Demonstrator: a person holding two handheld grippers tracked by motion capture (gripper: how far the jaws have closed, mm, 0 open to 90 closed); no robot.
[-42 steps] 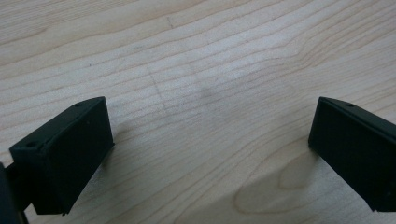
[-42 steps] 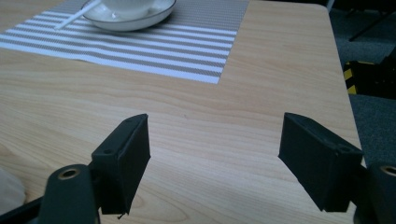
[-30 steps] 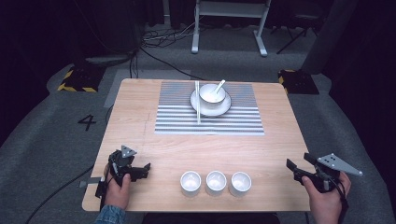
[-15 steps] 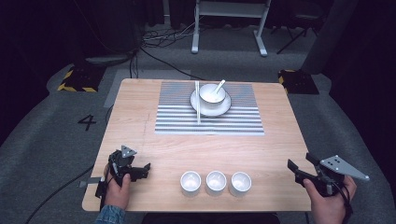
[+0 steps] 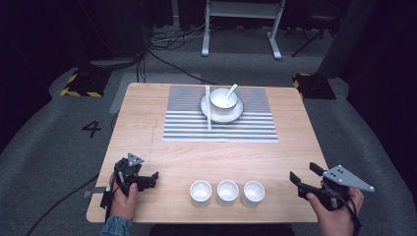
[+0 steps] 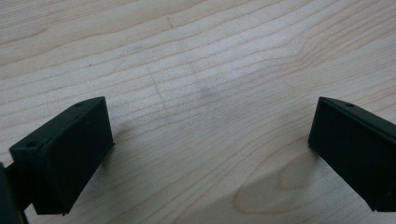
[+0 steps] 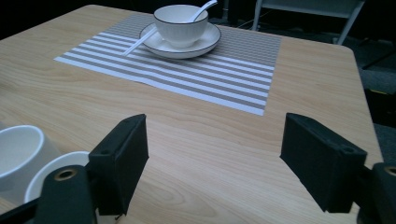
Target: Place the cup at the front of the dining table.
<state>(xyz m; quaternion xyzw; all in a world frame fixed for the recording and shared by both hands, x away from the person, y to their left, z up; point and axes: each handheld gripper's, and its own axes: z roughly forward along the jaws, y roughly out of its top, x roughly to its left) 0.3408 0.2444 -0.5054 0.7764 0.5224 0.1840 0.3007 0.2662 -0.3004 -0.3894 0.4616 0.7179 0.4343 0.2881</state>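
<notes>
A: Your left tool (image 5: 146, 180) sits low over the near-left corner of the surface (image 5: 147, 123). Its jaws stand wide apart, and in the left gripper view there is bare wood grain between them, nothing held.

B: And your right tool (image 5: 301, 177)?

A: It hangs at the near-right edge of the surface, partly off it, pointing in toward the middle. Its jaws have just been opening and are apart with nothing between them; the right gripper view shows plain wood in the gap.

B: What is nearest to you?

A: Three small white cups in a row along the near edge: the left cup (image 5: 200, 192), the middle cup (image 5: 227, 191) and the right cup (image 5: 253, 192). They stand upright, just beside one another, between your two tools. The right cup is the one nearest your right tool, yet clearly apart from it; in the right gripper view two cups show at the lower left, beside the jaw.

B: And farther off?

A: A grey-and-white striped placemat (image 5: 187, 123) lies at the far middle of the surface. On it a saucer (image 5: 235, 114) carries a white bowl (image 5: 222, 101) with a spoon (image 5: 230, 90) leaning in it, and a pair of white chopsticks (image 5: 208, 110) lies just left of the bowl, across the saucer's rim.
</notes>
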